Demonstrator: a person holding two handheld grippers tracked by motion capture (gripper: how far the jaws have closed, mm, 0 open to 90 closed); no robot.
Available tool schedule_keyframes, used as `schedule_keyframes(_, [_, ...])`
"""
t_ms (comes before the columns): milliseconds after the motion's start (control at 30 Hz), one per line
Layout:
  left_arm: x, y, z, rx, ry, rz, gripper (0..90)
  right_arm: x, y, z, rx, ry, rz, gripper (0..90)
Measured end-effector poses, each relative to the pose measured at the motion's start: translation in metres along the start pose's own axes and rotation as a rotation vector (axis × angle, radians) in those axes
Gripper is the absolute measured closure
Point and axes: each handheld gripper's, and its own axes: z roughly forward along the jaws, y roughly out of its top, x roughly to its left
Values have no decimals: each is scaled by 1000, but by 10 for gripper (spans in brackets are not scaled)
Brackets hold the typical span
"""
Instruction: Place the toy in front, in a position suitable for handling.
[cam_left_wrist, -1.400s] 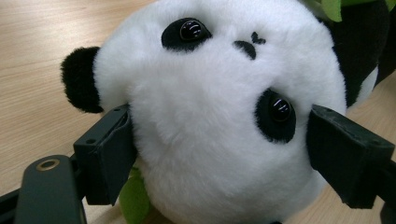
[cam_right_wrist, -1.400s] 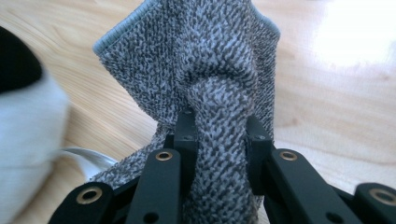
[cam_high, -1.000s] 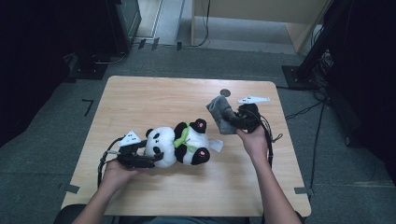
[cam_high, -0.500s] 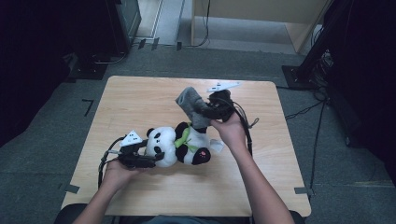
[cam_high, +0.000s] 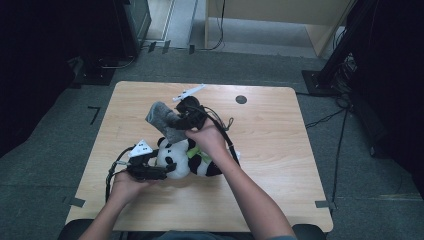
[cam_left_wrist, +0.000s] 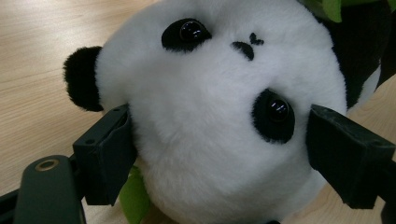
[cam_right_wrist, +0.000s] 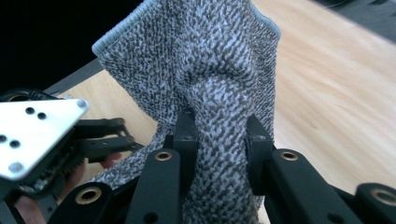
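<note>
Near the desk's (cam_high: 280, 150) front edge, the left gripper (cam_high: 159, 171) squeezes the toy panda's (cam_high: 186, 159) head. Just behind, the right gripper (cam_high: 176, 120) pinches a grey cloth (cam_high: 162, 119) above it.

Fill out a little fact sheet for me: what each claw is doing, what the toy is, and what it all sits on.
toy: black-and-white plush panda, lying on the table
left claw: jaws closed on either side of the panda's head
right claw: pinching a grey knitted cloth, held up above the panda
cloth position: bunched between the jaws, top edge standing upward
surface: light wooden table
other detail: green piece at the panda's neck
</note>
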Motion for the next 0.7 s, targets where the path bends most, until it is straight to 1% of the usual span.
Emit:
schedule_keyframes(100, [0,0,0,2,1,-2,145,6,2,17,41,40,13,741])
schedule_keyframes(133, [0,0,0,3,2,-5,145,8,1,23,58,45,9,741])
schedule_keyframes(167, [0,0,0,4,2,-6,145,10,-1,29,79,43,-3,742])
schedule_keyframes(233, [0,1,0,8,2,-5,145,12,-4,37,98,31,-15,743])
schedule_keyframes(300, [0,1,0,9,4,-5,145,12,-9,43,126,29,-10,744])
schedule_keyframes(333, [0,1,0,9,4,-6,145,11,-11,46,138,28,-6,743])
schedule_keyframes(400, [0,1,0,15,6,-12,148,6,-16,51,170,4,-6,740])
schedule_keyframes(433, [0,1,0,15,5,-19,149,2,-17,53,179,1,0,739])
schedule_keyframes(500, [1,1,1,11,2,-28,150,-7,-20,53,177,20,29,738])
schedule_keyframes(600, [2,2,1,7,2,-36,151,-15,-22,53,184,2,38,741])
schedule_keyframes(633, [2,2,2,7,3,-38,150,-16,-22,53,184,2,49,741])
schedule_keyframes(667, [3,2,2,7,3,-42,151,-18,-22,53,183,-3,47,741])
schedule_keyframes(700, [3,2,2,8,2,-44,151,-18,-22,52,183,-22,43,741])
